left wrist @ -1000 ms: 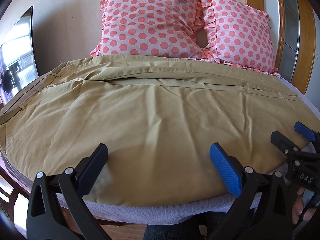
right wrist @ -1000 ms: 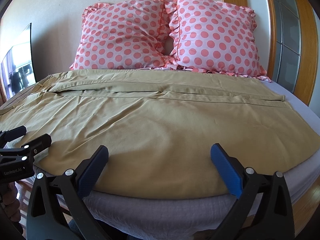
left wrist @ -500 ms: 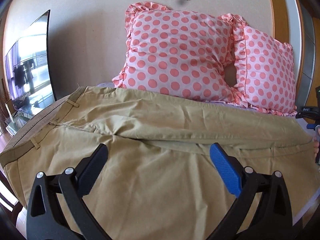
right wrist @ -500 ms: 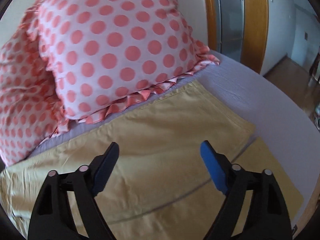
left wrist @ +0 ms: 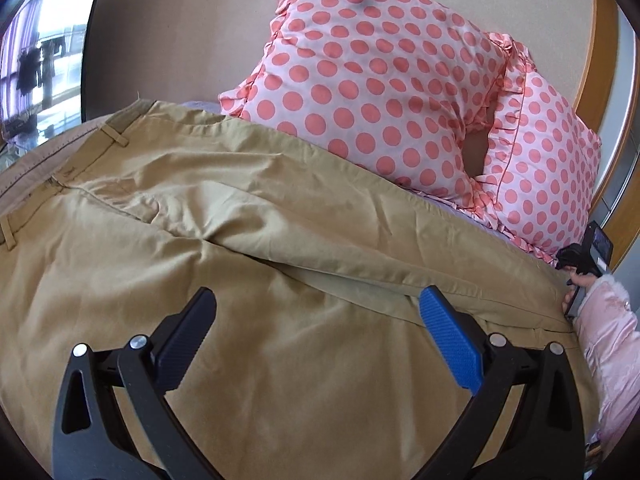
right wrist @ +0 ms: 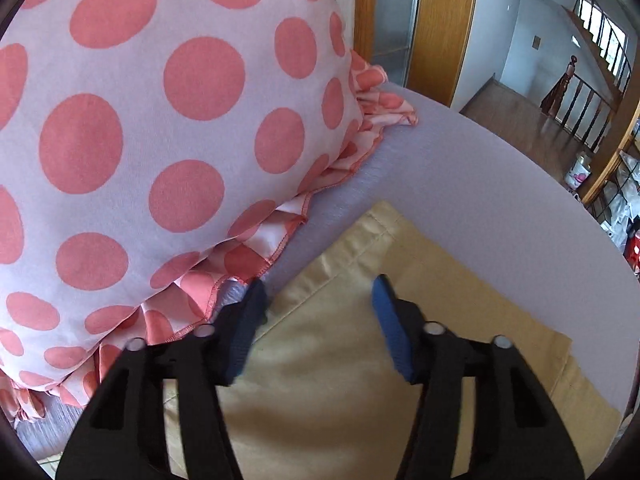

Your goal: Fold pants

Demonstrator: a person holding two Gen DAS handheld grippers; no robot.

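Tan pants point(left wrist: 240, 240) lie spread flat across the bed, waistband with belt loops at the left, legs running right. My left gripper point(left wrist: 316, 312) is open and empty, low over the upper thigh area near the crotch seam. My right gripper point(right wrist: 318, 292) is open, narrower than before, and straddles the hem corner of the far leg point(right wrist: 360, 236), close to the fabric. In the left wrist view the right gripper's body point(left wrist: 584, 256) and a pink-sleeved hand show at the far right hem.
Two pink polka-dot pillows point(left wrist: 380, 80) stand against the wall just behind the pants; one point(right wrist: 140, 140) touches my right gripper's left finger side. Lilac bedsheet point(right wrist: 480, 184) runs to the bed's right edge. A TV point(left wrist: 40, 52) is at the left, a doorway at the right.
Both grippers moved forward over the bed. The left dropped closer to the pants' upper part. The right swung to the far leg's hem corner and its jaws narrowed.
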